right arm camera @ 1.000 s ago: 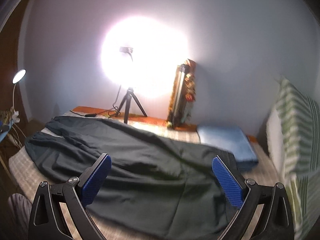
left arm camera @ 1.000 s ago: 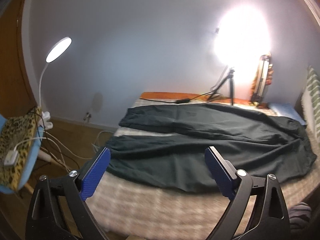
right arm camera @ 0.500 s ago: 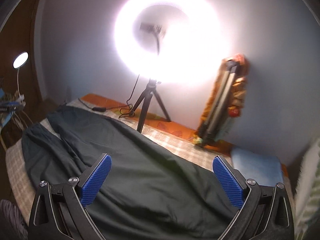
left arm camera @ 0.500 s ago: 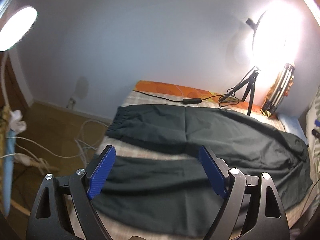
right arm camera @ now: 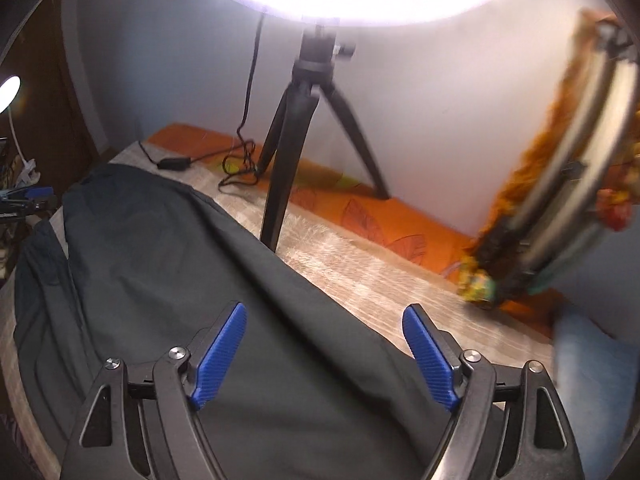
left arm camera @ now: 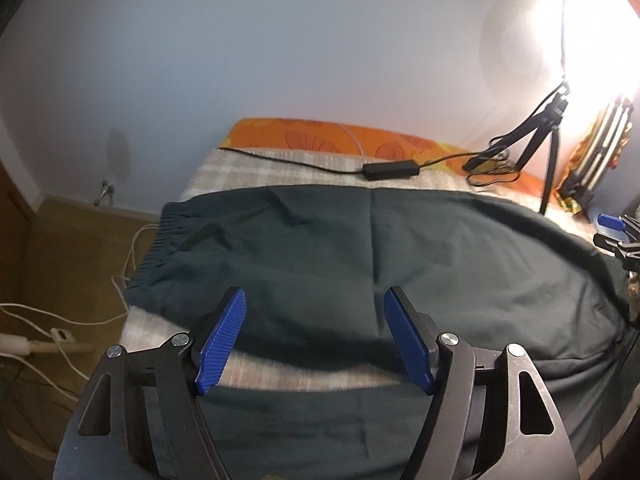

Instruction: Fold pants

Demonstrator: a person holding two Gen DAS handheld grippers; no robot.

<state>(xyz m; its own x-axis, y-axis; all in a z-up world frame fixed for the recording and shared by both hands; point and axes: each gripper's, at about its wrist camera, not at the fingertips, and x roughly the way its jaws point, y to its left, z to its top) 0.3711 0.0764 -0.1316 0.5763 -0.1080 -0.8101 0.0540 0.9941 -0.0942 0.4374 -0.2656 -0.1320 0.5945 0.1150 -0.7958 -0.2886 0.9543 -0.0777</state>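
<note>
Dark green pants (left arm camera: pixel 360 248) lie spread flat on the bed, both legs running leftward and the elastic cuff of the far leg (left arm camera: pixel 160 248) at the left. My left gripper (left arm camera: pixel 314 340) is open and empty, low over the gap between the two legs. My right gripper (right arm camera: pixel 324 356) is open and empty, over the far edge of the pants (right arm camera: pixel 160 280) near the bed's back. The right gripper also shows in the left wrist view (left arm camera: pixel 616 232) at the far right edge.
The bed has a checked cover (left arm camera: pixel 280 164) with an orange strip (left arm camera: pixel 320 136) along the wall. A ring light on a tripod (right arm camera: pixel 308 140) with cable and adapter (left arm camera: pixel 390 169) stands at the back. A blue pillow (right arm camera: pixel 592 372) lies right. White cables (left arm camera: pixel 60 332) lie on the floor left.
Both grippers have moved forward and down toward the pants. The left one's jaws have narrowed a little. The pants have not moved.
</note>
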